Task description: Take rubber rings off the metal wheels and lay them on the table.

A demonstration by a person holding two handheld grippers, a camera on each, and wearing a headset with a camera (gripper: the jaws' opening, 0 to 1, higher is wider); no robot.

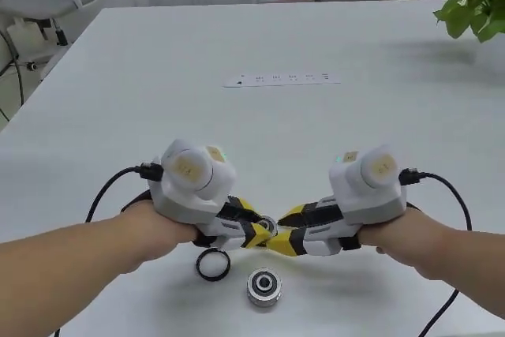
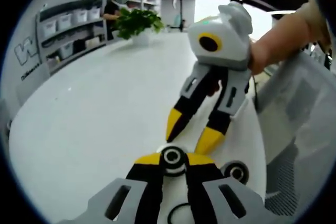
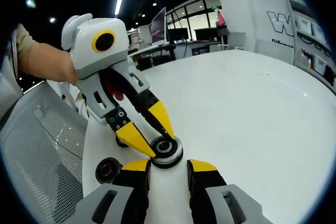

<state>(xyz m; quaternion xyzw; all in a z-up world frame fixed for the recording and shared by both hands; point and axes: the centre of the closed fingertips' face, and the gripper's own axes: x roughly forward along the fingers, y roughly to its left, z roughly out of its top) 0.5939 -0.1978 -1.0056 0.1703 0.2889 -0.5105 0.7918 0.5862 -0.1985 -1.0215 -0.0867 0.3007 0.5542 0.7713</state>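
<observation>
left gripper [image 1: 260, 232] clenched on one wheel [image 3: 167, 150], right gripper [image 1: 282, 230] fingers apart; second wheel [image 1: 263, 286], one ring [image 1: 199, 264], seemingly loose

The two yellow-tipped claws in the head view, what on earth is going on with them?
A person holds a two-jaw gripper in each hand over a white table. The left gripper is shut on a small round metal wheel with a dark band, lifted just off the table. The right gripper faces it with its jaws open, tips close to the wheel. A loose black rubber ring lies on the table, and a second small metal wheel sits near it.
</observation>
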